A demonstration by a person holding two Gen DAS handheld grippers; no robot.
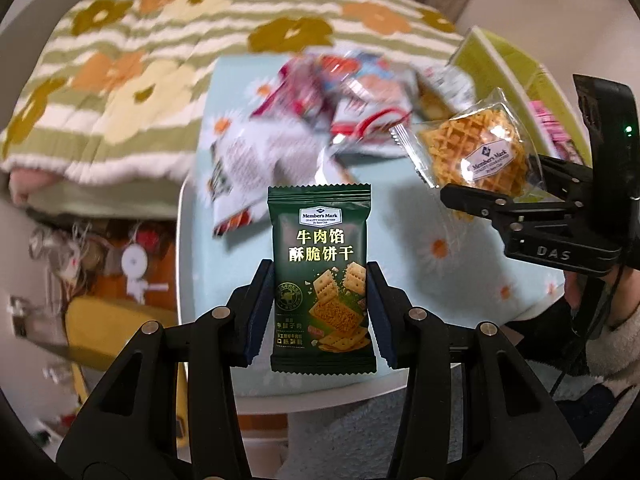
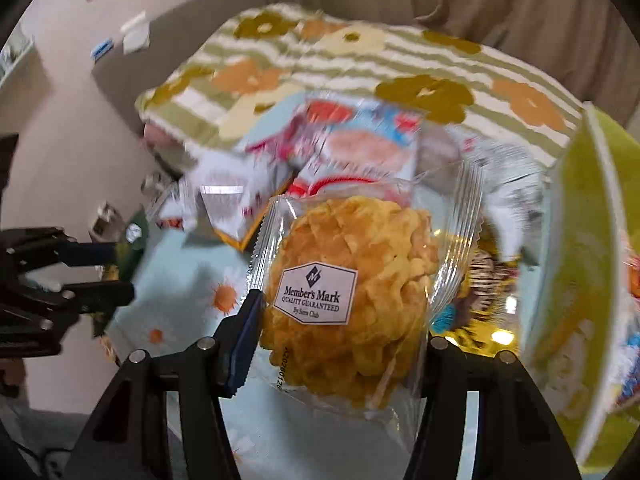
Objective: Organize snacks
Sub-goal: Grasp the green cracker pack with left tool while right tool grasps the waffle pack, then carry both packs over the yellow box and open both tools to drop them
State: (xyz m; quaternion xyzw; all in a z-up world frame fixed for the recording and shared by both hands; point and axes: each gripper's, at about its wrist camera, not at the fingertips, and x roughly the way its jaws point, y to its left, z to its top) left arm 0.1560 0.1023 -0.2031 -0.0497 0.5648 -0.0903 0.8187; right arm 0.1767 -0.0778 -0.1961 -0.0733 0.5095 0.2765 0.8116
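My left tongs (image 1: 322, 308) clamped the cracker pack (image 1: 322, 264), my right tongs (image 2: 340, 336) the waffle (image 2: 352, 280); I judged each needed a firm pinch until over the box (image 2: 580, 280).

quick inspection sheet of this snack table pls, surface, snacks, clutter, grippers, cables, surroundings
surface: pale blue daisy-print cloth over a white table.
job's things: green cracker packet and clear-wrapped waffle, both held; blurred snack pile behind; yellow-green box at the right.
clutter: nothing seen beyond the pile.
grippers: left gripper jaws shut on the packet; right gripper jaws shut on the waffle.
cables: black cable below the right gripper.
surroundings: flowered striped blanket; floor items at left, blurred.
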